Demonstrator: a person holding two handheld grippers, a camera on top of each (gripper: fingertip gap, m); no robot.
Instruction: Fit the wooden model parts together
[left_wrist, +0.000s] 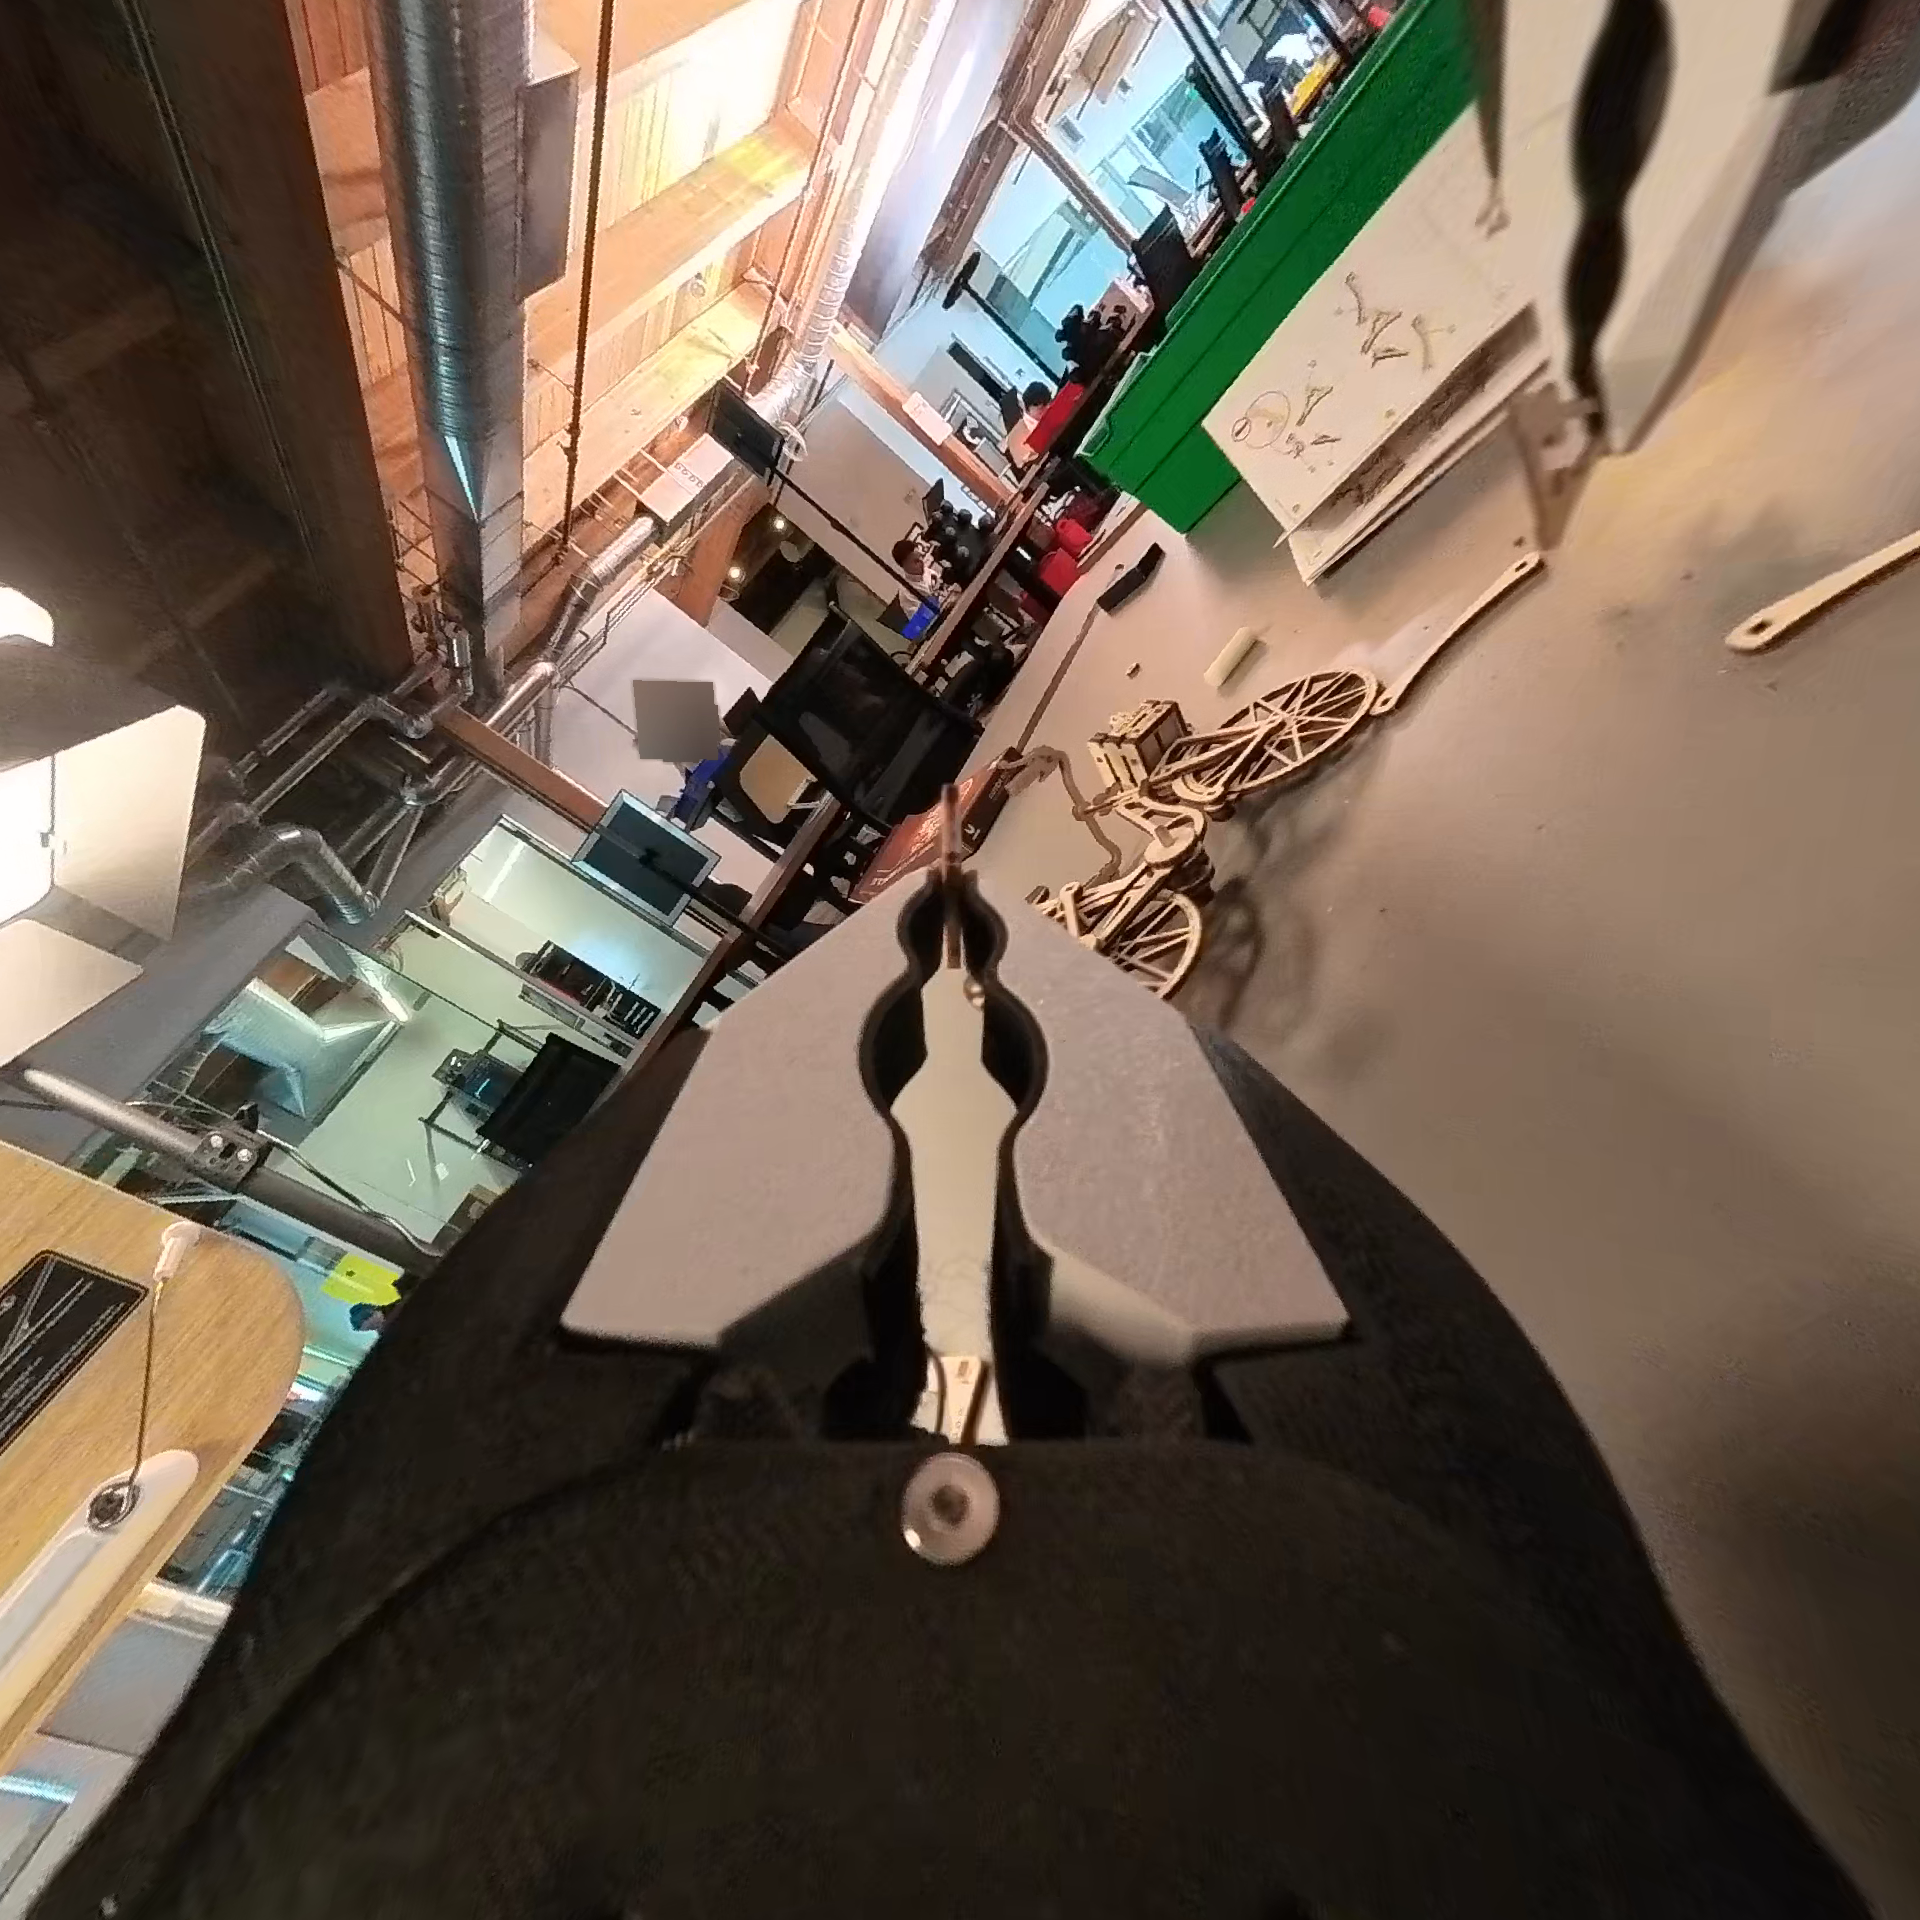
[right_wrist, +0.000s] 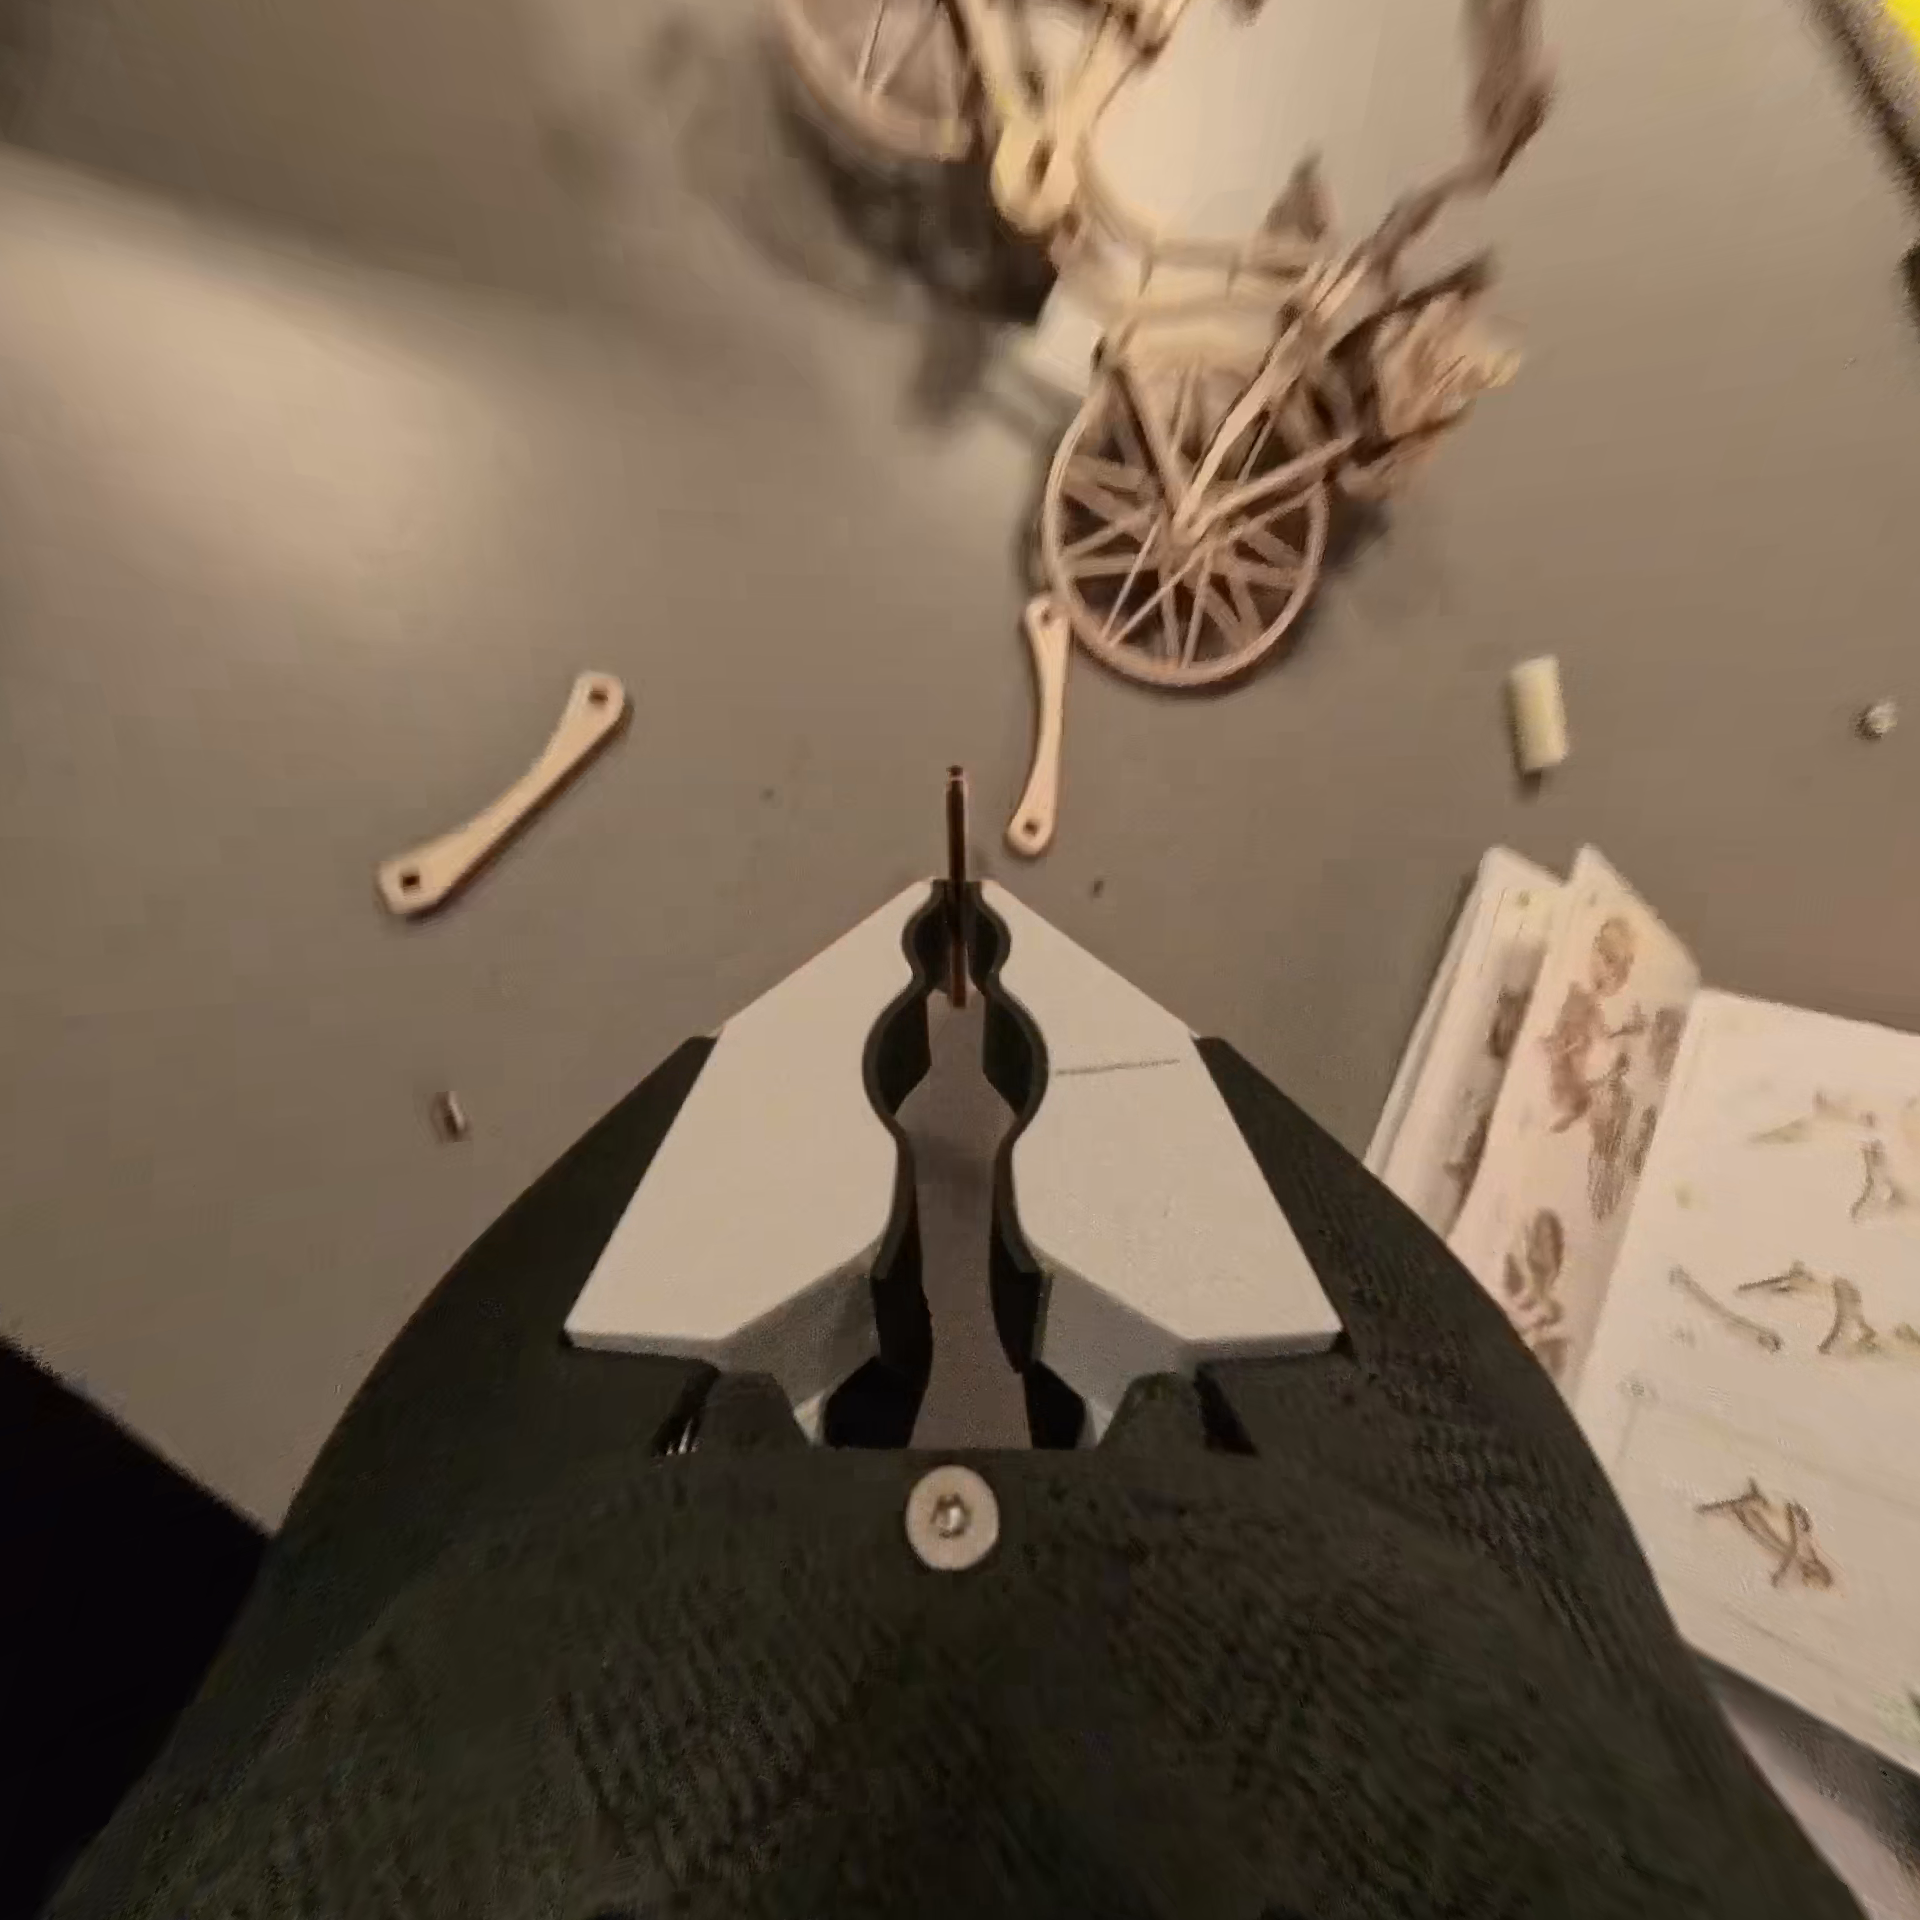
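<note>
The wooden bicycle model is lying on its side on the grey bench, already largely built: both spoked wheels, the frame and a small crate-like rear part are sitting joined together. What seems to be left are the loose pieces. Two flat curved wooden links are lying apart from it, one well to the left of the gripper tip, the other just beside the nearer wheel. A small pale cylinder and a few tiny bits are lying scattered nearby.

The right gripper is hanging over the bench with its jaws pressed together on a thin wooden piece, seen edge-on and sticking out past the tips. The left gripper is tilting steeply, likewise clamping a thin flat piece at its tips; its shape is hard to tell. These two pieces probably have to be mated or carried to the model.

An open instruction booklet is lying to the right. A green bin is standing at the far bench edge; its contents are not showing.
</note>
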